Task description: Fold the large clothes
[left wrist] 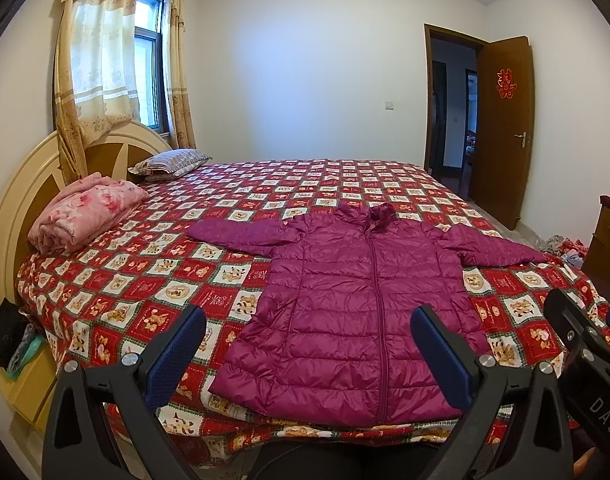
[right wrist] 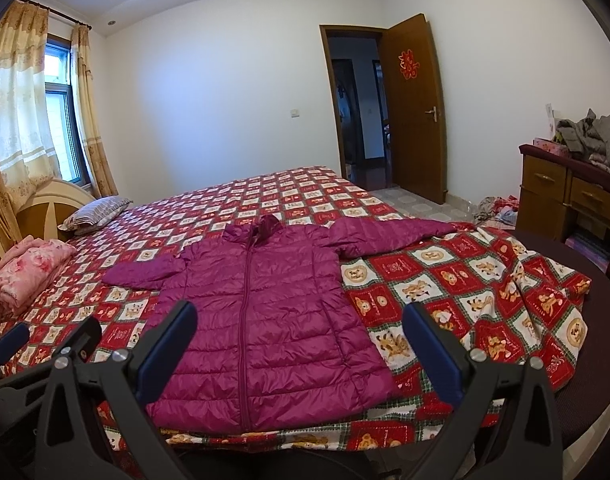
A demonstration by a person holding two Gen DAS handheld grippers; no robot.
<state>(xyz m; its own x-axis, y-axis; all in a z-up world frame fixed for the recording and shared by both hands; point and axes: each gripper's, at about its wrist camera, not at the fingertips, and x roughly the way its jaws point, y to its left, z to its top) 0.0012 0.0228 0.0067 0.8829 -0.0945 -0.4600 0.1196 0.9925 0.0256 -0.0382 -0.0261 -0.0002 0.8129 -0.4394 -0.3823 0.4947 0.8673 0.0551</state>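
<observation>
A magenta quilted puffer jacket (left wrist: 361,304) lies flat and zipped on the bed, front up, hem toward me, both sleeves spread out sideways. It also shows in the right wrist view (right wrist: 265,320). My left gripper (left wrist: 309,316) is open and empty, held above the jacket's hem near the bed's near edge. My right gripper (right wrist: 301,312) is open and empty, also above the hem, a little to the right of the left one. Part of the right gripper shows at the right edge of the left wrist view (left wrist: 581,332).
The bed has a red and white checked cover (left wrist: 145,280). A folded pink blanket (left wrist: 85,212) and a striped pillow (left wrist: 173,162) lie by the headboard. A wooden dresser (right wrist: 573,196) with piled clothes stands right. An open door (right wrist: 413,112) is at the back.
</observation>
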